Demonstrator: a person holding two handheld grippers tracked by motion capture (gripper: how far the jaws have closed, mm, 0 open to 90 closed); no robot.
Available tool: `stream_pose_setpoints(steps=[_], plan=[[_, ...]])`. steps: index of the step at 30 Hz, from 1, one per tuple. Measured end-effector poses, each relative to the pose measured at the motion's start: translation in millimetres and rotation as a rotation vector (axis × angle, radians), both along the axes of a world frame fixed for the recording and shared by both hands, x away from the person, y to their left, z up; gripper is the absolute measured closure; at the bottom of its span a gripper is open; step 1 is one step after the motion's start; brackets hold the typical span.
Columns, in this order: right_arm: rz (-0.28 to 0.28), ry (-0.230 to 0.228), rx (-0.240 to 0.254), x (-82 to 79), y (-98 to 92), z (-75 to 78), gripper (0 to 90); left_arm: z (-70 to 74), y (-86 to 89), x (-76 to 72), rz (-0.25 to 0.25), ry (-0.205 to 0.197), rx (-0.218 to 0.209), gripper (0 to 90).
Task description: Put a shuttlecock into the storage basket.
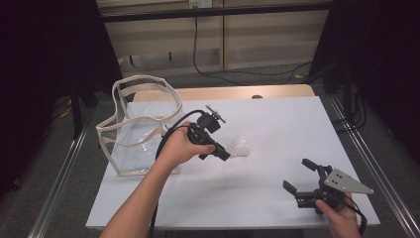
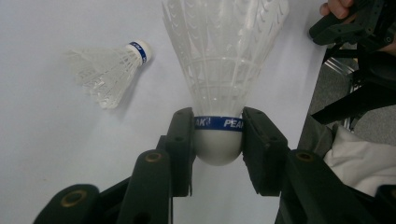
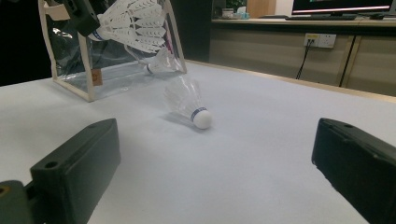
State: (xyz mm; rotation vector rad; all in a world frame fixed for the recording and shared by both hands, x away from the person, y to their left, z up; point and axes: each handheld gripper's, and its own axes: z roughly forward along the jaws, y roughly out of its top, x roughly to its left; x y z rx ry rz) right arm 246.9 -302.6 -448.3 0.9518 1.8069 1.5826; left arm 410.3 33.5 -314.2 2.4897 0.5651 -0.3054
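Your left hand-held gripper [image 2: 217,135] is closed on a shuttlecock [image 2: 219,70]. Its two black, blocky pads press on both sides of the round white cork base, just at the blue band with white letters. The skirt of this shuttlecock is a white plastic net with thin ribs, and it widens like a cone away from the pads. In the high view you hold this left hand-held gripper [image 1: 224,154] above the middle of the tabletop [image 1: 277,129], which has a smooth, matte white cover.

A second shuttlecock [image 3: 189,103] lies on its side on the tabletop, free, with its rounded cork toward your right hand-held gripper [image 3: 215,172] and its translucent skirt toward the bag. The same one is seen in the left gripper view [image 2: 109,70], well apart from the held one.

The bag [image 1: 136,124] stands at the left side of the tabletop. It is made of clear, shiny plastic with cream fabric edges and handles, and one more shuttlecock [image 3: 159,65] is seen through its wall.

Your right hand-held gripper [image 1: 301,174] rests near the right front corner, with its jaws wide apart and nothing between them.
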Motion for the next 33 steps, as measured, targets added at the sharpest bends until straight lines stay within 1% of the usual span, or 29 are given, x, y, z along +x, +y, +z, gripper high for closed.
stream_pose_setpoints(steps=[3, 4, 7, 10, 13, 14, 19, 25, 26, 27, 33], plan=[[0.000, -0.001, 0.000, 0.0, -0.1, 0.0, 0.7, 2.7, 1.4, 0.7, 0.006, -0.004, 0.004, 65.5], [0.000, -0.001, -0.001, 0.0, -0.1, 0.0, 0.7, 3.6, 1.9, 1.1, 0.004, 0.003, 0.001, 65.4], [-0.001, 0.000, -0.001, 0.0, 0.1, 0.0, 0.7, 6.1, 2.9, 2.1, 0.007, -0.007, 0.008, 65.4], [-0.001, 0.000, -0.001, 0.0, 0.2, 0.1, 0.7, 7.7, 4.1, 3.3, 0.017, -0.001, 0.001, 65.5], [-0.001, -0.001, -0.002, 0.0, 0.1, 0.0, 0.7, 9.3, 5.0, 4.0, 0.019, 0.001, 0.008, 65.5], [0.000, 0.000, -0.001, -0.1, 0.2, 0.0, 0.7, 10.0, 5.4, 4.5, 0.018, 0.007, 0.008, 65.5], [-0.001, -0.002, -0.002, -0.1, 0.1, 0.1, 0.7, 13.7, 7.6, 6.5, 0.025, 0.008, 0.010, 65.5], [-0.001, -0.002, 0.000, -0.3, -0.1, 0.2, 0.7, 19.7, 9.8, 7.7, 0.028, -0.001, 0.012, 65.5], [-0.001, -0.006, -0.002, -0.1, -0.2, 0.2, 0.7, 20.9, 10.4, 8.3, 0.023, 0.005, 0.010, 65.5], [0.000, -0.006, -0.002, 0.0, -0.2, 0.2, 0.7, 21.9, 10.6, 8.1, 0.030, 0.005, 0.010, 65.5], [-0.001, -0.003, 0.001, -0.3, 0.0, 0.4, 0.7, 23.9, 12.3, 9.5, 0.034, 0.005, 0.013, 65.5]])
